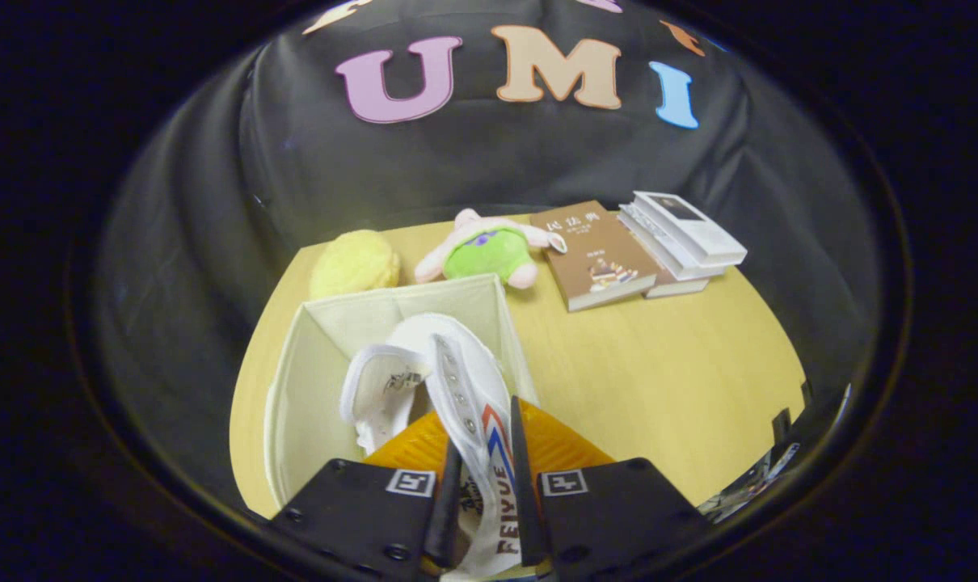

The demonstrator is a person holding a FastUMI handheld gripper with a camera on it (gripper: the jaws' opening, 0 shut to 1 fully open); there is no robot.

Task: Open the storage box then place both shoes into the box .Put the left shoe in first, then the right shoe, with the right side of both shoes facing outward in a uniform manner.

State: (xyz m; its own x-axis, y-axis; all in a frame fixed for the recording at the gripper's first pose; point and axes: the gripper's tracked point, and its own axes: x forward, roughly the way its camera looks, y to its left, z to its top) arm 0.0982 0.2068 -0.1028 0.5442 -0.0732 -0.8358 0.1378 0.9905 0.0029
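Observation:
A white canvas shoe [457, 380] with red and blue stripes on its side is held on edge between my fingers, its toe pointing away into the open cream fabric storage box [311, 356]. My gripper [482, 477] is shut on the shoe's side wall near the heel. The shoe hangs over the box's near right part, its tongue and lace eyelets turned up and left. The box stands on the wooden table just ahead of the fingers, its top open. I cannot tell whether another shoe lies under this one inside the box.
Beyond the box lie a yellow plush [354, 263] and a green and pink plush toy [485, 250]. A brown book [598, 255] and a stack of white books [683, 234] sit at the back right. Bare wooden table [659, 380] stretches right of the box.

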